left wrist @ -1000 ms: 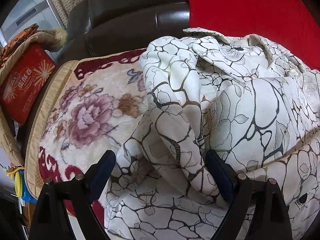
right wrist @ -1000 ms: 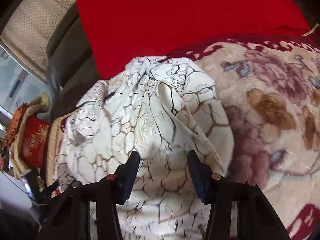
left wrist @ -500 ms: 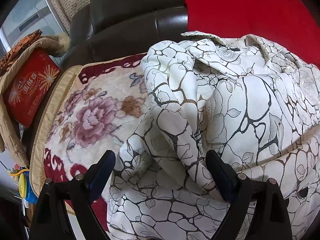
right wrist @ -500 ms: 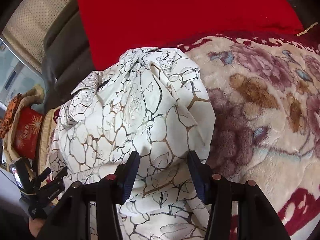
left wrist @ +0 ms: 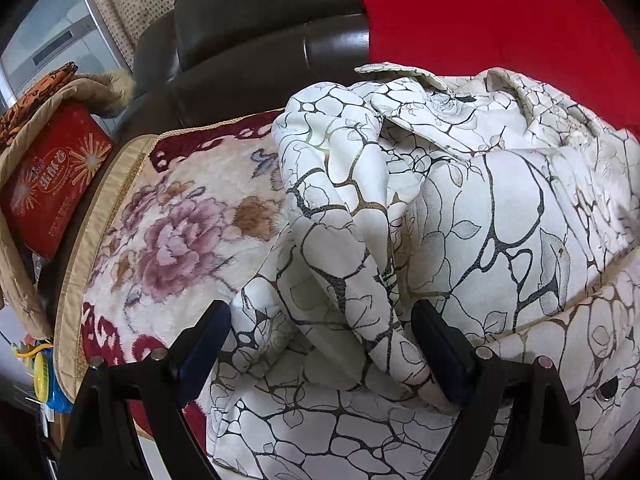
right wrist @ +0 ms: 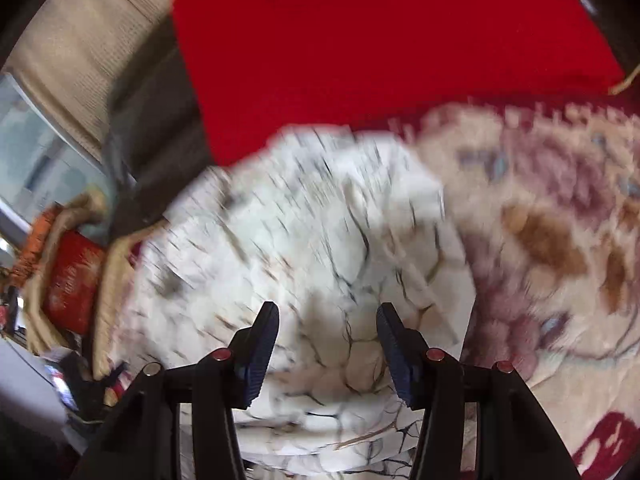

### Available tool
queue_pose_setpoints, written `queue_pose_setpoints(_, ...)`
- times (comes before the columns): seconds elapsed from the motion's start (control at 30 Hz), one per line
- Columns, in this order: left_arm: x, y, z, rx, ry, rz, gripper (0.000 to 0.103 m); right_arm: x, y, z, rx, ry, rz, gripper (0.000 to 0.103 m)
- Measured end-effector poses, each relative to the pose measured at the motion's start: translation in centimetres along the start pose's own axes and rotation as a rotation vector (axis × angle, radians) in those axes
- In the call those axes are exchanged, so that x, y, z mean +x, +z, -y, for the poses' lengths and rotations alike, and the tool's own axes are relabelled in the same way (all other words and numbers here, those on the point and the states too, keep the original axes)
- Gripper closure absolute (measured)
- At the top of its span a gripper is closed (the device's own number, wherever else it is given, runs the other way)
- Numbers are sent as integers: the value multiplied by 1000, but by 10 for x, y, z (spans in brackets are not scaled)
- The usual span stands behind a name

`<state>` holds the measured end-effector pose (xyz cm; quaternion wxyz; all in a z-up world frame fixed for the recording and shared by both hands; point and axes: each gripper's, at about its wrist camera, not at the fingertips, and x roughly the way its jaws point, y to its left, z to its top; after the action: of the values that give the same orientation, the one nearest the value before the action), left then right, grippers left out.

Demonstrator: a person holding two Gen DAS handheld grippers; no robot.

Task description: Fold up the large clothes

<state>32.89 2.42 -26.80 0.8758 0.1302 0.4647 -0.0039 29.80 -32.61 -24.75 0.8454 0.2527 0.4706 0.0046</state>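
Folding the white coat [left wrist: 460, 220] calls for flat layers, and it lies bunched on the floral blanket [left wrist: 168, 216] over the sofa seat, its collar toward the red cushion cover [left wrist: 500, 12] at the back. A rolled sleeve fold [left wrist: 340, 264] runs down the coat's near side and sits between the fingers of my left gripper [left wrist: 320, 356]; the jaws stand wide apart, with cloth between them but nothing pinched. My right gripper [right wrist: 326, 344] also stands apart over the coat [right wrist: 320, 240], with padded cloth bulging into the gap and no visible clamp; that view is smeared, so finer contact cannot be judged. To do this step well, I judge that each jaw should close on a single edge layer, not on the whole roll, and that both grippers should carry their edges level so the panel lands without a twist. The padding looks thick and springy, so a shallow bite may slip. Outward from the coat, the dark sofa backrest [left wrist: 260, 40] rises behind the blanket, and a red box [left wrist: 52, 188] sits in a tan bag at the left arm of the sofa. Toys [left wrist: 44, 380] lie below the blanket's edge. None of these crowds the coat; the coat's own bunched layers are the main obstacle.
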Motion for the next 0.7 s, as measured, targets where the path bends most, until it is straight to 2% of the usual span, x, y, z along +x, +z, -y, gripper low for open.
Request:
queue_pose_setpoints(0.13, -1, 0, -2, -2, -10, 6, 11, -5, -1, 0, -6, 18, 14, 48)
queue_pose_setpoints(0.37, -20, -1, -3, 0, -19, 45, 11, -44, -13, 6, 8, 73, 49, 46)
queue_pose_setpoints(0.6, -68, -8, -9, 7, -43, 116, 11, -83, -30, 2, -23, 116, 93, 44)
queue_pose_setpoints(0.7, -92, -13, -14, 11, -43, 145, 11, -100, -39, 1, -38, 124, 138, 44)
